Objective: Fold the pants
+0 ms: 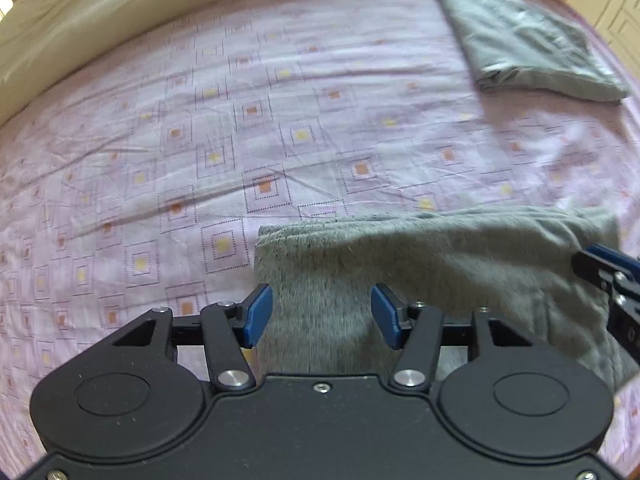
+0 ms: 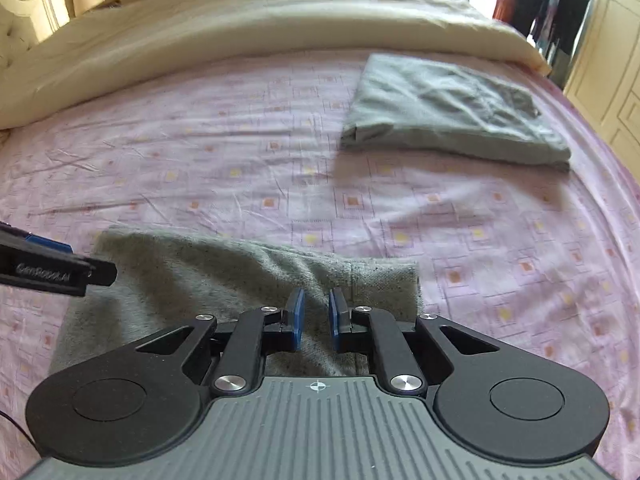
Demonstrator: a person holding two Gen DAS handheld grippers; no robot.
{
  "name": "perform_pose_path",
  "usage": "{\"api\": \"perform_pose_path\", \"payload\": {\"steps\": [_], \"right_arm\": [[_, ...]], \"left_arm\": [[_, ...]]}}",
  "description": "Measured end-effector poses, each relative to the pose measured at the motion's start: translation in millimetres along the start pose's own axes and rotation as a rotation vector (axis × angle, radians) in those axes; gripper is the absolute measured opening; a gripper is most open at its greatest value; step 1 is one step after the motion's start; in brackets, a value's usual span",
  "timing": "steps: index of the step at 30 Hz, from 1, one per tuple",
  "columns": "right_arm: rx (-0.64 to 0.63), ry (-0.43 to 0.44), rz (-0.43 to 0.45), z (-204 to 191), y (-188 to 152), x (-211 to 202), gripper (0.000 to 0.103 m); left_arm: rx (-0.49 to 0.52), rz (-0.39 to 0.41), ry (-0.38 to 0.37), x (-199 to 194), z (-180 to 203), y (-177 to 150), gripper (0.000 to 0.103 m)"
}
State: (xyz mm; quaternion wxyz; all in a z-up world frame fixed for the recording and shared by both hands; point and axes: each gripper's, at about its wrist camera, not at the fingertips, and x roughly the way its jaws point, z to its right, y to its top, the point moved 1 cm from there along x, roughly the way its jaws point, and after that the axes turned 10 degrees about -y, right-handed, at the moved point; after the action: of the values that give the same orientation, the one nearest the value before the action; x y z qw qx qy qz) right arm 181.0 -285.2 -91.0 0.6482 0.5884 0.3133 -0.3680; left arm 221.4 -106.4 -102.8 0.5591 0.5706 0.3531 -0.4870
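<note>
- Nearest the left wrist camera, the left gripper [image 1: 322, 316] stands wide open, its blue pads [image 1: 259, 314] either side of the grey pants [image 1: 420, 264], holding nothing.
- Right gripper [image 2: 316, 322] is nearly closed, with a narrow gap above the cloth; whether it pinches any fabric I cannot tell.
- Pants lie bunched at the near edge of the bed [image 2: 200, 160], their far hem uneven.
- To fold well, each gripper should likely take one corner of that hem and draw both across together, keeping the fold edge straight.
- Bare pink sheet ahead gives room; a folded grey cloth [image 2: 452, 112] lies well apart, far right, and the cream duvet [image 2: 240, 24] bounds the far side.
</note>
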Motion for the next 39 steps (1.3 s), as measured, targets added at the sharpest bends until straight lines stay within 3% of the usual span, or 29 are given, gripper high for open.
{"api": "perform_pose_path", "payload": {"steps": [3, 10, 16, 19, 23, 27, 29, 33, 37, 39], "right_arm": [[0.007, -0.007, -0.04, 3, 4, 19, 0.013], [-0.024, -0.015, -0.03, -7, 6, 41, 0.013], [0.01, -0.008, -0.016, -9, 5, 49, 0.012], [-0.023, -0.012, 0.005, -11, 3, 46, 0.012], [-0.042, -0.044, 0.022, -10, 3, 24, 0.013], [-0.024, -0.04, 0.055, -2, -10, -7, 0.015], [-0.02, -0.035, 0.055, 2, -20, -18, 0.023], [-0.017, -0.031, -0.003, 11, -49, -27, 0.028], [-0.097, -0.06, -0.037, 14, -82, -28, 0.037], [-0.139, -0.06, -0.036, 14, -95, -33, 0.041]], "left_arm": [[-0.046, -0.062, -0.012, 24, -6, 11, 0.063], [-0.086, -0.101, 0.003, 45, -13, 25, 0.074], [-0.091, -0.077, 0.036, 50, -20, 19, 0.096], [-0.147, -0.073, 0.005, 45, -28, 16, 0.095], [-0.148, -0.041, 0.016, 20, -24, 9, 0.082], [-0.119, 0.002, 0.034, -8, -15, -4, 0.082], [-0.122, 0.001, 0.024, -19, -11, -12, 0.082], [-0.134, -0.029, -0.011, -20, -8, -33, 0.082], [-0.095, -0.137, 0.031, 3, -4, -75, 0.083], [-0.072, -0.167, 0.036, 11, -4, -99, 0.094]]}}
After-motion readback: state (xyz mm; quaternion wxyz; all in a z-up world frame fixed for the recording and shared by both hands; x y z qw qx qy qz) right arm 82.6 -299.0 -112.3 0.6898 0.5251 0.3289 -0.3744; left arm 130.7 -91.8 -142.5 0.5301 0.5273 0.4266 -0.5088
